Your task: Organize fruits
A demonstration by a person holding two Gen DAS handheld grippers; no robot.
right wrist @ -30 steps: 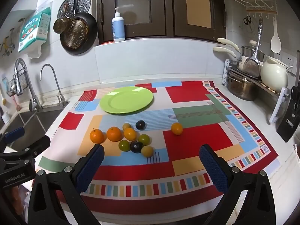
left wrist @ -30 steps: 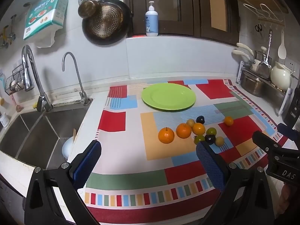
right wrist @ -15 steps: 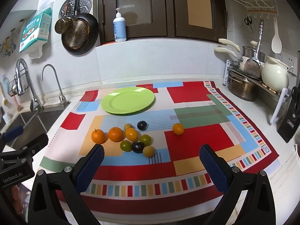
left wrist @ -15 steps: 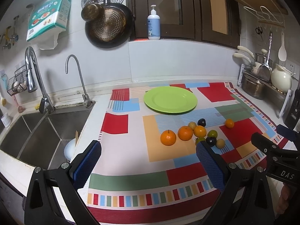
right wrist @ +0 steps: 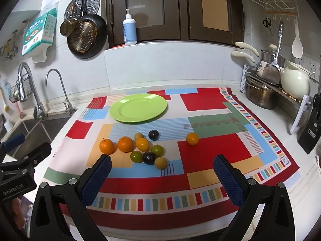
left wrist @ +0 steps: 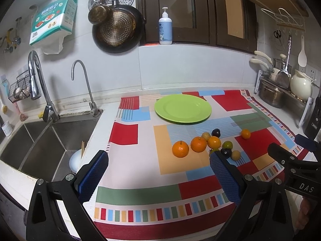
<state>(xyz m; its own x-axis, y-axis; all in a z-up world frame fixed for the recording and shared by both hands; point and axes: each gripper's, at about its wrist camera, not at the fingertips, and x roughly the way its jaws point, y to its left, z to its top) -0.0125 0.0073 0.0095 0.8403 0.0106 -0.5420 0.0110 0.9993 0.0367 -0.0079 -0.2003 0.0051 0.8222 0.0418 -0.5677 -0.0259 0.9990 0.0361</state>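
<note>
You are holding the left gripper [left wrist: 158,172] over the near edge of the patterned cloth [right wrist: 210,102], its fingers spread wide and gripping nothing; beside it, you are keeping the right gripper [right wrist: 161,171] just as wide apart and empty. Ahead of you, ten fruits are lying on the cloth: four oranges, with the stemmed orange [right wrist: 107,146] leftmost and a lone small orange [right wrist: 192,139] apart to the right, two dark plums, two green fruits and two yellowish ones. One green plate [right wrist: 138,107] is sitting bare behind them.
</note>
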